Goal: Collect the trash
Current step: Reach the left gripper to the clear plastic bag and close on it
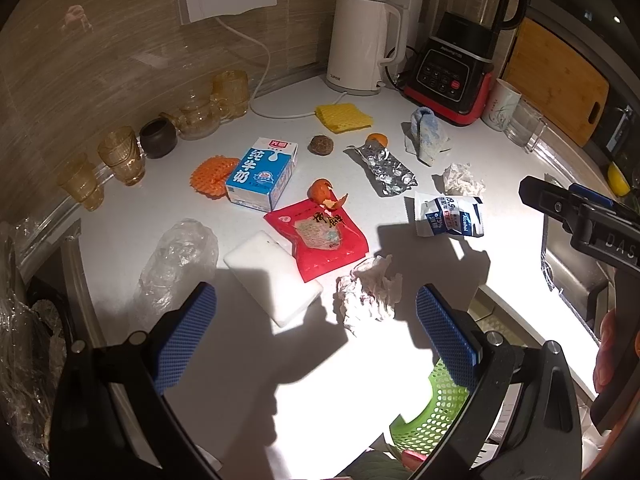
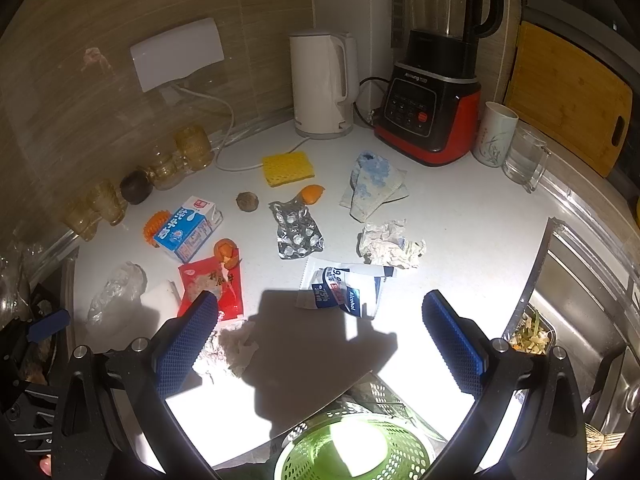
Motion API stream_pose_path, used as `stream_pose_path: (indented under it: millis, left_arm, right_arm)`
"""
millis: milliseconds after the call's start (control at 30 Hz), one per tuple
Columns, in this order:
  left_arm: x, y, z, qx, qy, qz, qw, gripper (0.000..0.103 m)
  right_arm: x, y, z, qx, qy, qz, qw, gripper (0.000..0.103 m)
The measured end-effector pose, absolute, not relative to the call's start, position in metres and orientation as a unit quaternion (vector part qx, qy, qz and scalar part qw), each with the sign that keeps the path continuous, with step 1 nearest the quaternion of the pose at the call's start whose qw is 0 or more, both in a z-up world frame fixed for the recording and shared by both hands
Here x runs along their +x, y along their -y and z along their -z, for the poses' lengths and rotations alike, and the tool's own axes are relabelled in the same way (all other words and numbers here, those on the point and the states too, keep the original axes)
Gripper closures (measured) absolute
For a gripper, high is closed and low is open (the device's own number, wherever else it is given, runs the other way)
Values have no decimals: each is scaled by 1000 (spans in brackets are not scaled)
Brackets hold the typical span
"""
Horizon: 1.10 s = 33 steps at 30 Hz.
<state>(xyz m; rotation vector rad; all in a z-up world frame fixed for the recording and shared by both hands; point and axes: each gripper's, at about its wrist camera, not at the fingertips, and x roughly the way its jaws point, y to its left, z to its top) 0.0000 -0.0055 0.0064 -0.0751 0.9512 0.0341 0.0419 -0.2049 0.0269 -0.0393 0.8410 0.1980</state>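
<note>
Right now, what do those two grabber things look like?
Both look alike. The left gripper and right gripper have chunky black frames with silver bolts. Their fingers wear blue pads with a bumpy grid pattern. One black body shows pale letters, partly cut off.

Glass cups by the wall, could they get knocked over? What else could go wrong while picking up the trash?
Maybe. The amber glass cups stand in a row at the counter's edge, so a wide swing of the open left gripper might tip them. The crumpled white tissue nearest that gripper is soft and could slip out before it reaches the green perforated basket. The white kettle's cord trails near the yellow sponge and might snag.
</note>
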Motion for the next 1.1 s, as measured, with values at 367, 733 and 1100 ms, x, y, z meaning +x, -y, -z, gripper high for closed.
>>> stream_pose_path:
  millis: [367,733,1100]
  left_arm:
    - [-3,-6,-8,-34,-458,-14,888,7]
    - [15,-54,26,6,-452,-8,892,7]
    - [40,-130,75,-32,-450,-11,892,7]
  right_arm:
    - [44,198,-26,-19,-408,-95,908,2]
    - [56,171,-11,-13,-422,-107,900,2]
    - [85,109,15,-18,-449,-149,881,2]
